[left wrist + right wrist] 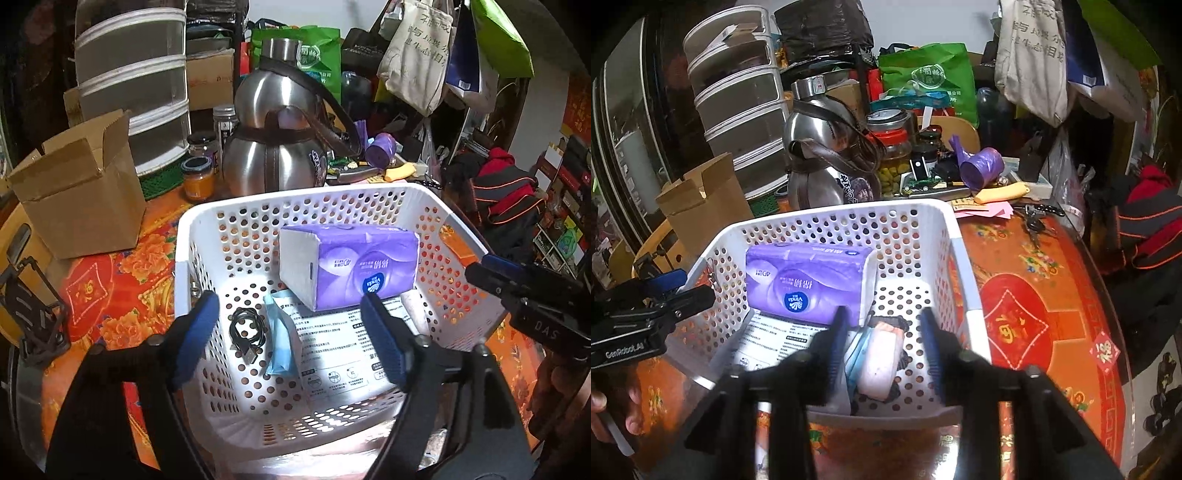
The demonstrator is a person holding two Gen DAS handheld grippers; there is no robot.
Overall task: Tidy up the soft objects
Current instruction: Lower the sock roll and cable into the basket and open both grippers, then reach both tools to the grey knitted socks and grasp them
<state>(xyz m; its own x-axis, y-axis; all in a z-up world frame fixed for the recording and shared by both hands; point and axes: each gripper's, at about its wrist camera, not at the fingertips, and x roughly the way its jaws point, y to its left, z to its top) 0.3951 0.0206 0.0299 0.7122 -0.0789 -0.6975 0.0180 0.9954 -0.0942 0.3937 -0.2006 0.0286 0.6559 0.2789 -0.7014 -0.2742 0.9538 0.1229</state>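
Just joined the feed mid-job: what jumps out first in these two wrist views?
A white perforated basket fills the middle of both views, with a purple tissue pack lying at its far end on a printed sheet. Behind it stands a big steel flask; the left gripper and right gripper are open over the basket.

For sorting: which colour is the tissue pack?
Purple tissue pack, white ends; clearest in left wrist view.

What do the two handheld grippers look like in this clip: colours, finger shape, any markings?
Both are black frames with two long, flat fingers faced with ribbed blue pads. The left gripper shows silver screw heads at the finger bases, and white "GenRobot.AI" lettering on its body in the right wrist view. The right gripper is built the same, with "DAS" on its body in the left wrist view. No cables are visible.
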